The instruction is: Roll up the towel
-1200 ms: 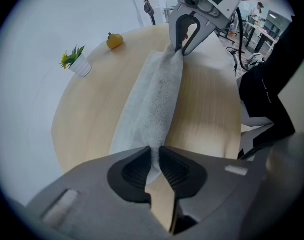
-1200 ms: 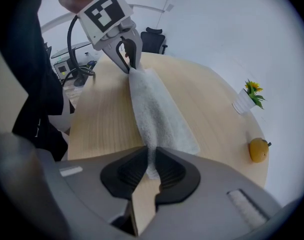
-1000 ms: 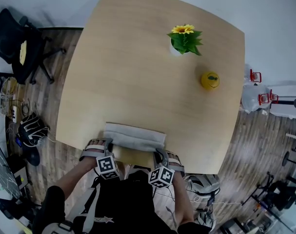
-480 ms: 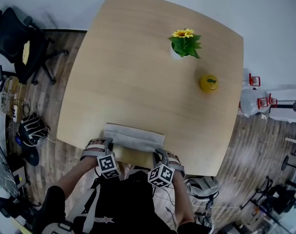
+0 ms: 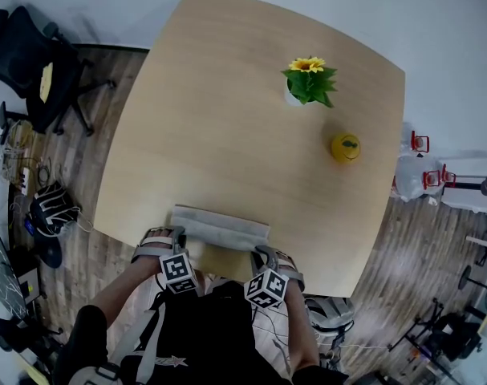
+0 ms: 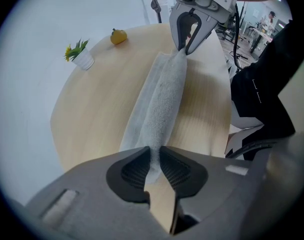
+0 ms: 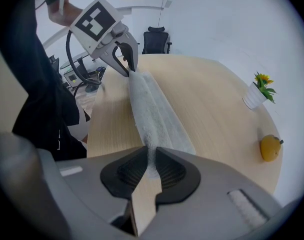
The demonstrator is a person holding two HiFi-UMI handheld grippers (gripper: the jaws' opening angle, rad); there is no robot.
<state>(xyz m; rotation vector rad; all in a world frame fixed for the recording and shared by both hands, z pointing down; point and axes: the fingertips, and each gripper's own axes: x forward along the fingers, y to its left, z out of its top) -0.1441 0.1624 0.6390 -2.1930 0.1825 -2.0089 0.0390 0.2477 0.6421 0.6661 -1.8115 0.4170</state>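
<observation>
Towel (image 5: 221, 227) lying part-rolled along near table (image 5: 227, 95) edge. Left gripper (image 6: 153, 153), right gripper (image 7: 151, 153) each clamping jaws on one end of roll. Cloth appearing soft, light, limp (middle likely sagging); holding at ends seeming soundest.

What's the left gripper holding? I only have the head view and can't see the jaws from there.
Observer: The left gripper has its jaws pinched on one end of the towel.
Operator: Right one?
Observer: The right gripper has its jaws pinched on the opposite end.
Operator: Rolled yet?
Observer: Looks partly done. A thick ridge runs from jaws to jaws, with a flat flap on the flower pot side.
</observation>
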